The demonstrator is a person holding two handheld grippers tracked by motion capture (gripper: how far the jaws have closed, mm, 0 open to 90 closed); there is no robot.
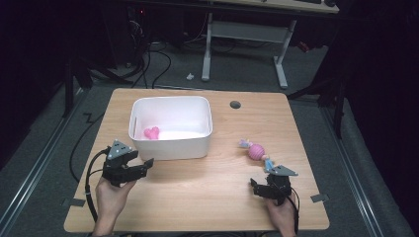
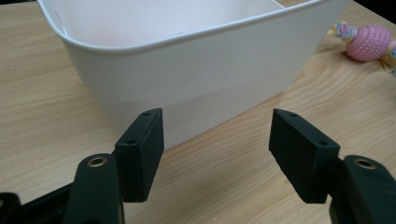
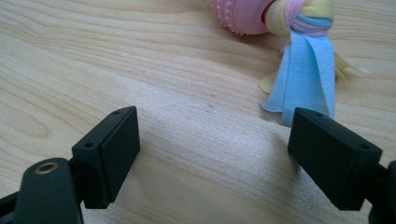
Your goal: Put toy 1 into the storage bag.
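Observation:
A white plastic bin (image 1: 170, 143) stands on the wooden table (image 1: 207, 192), left of centre, with a small pink toy (image 1: 151, 133) lying inside it. A pink knobbly ball toy with pastel fabric tails (image 1: 256, 151) lies on the table at the right. My left gripper (image 1: 142, 161) is low at the bin's near left corner, open, with nothing between its fingers; the bin's wall (image 2: 187, 79) stands just beyond the left gripper (image 2: 217, 140). My right gripper (image 3: 215, 140) is open just short of the ball toy's blue tail (image 3: 306, 70), empty, and sits near the table's front right (image 1: 267, 181).
A round cable hole (image 1: 235, 104) sits in the table top behind the bin. Beyond the table, a white desk frame (image 1: 244, 34) and cables lie on the dark floor. Bare wood stretches between the two grippers along the table's front.

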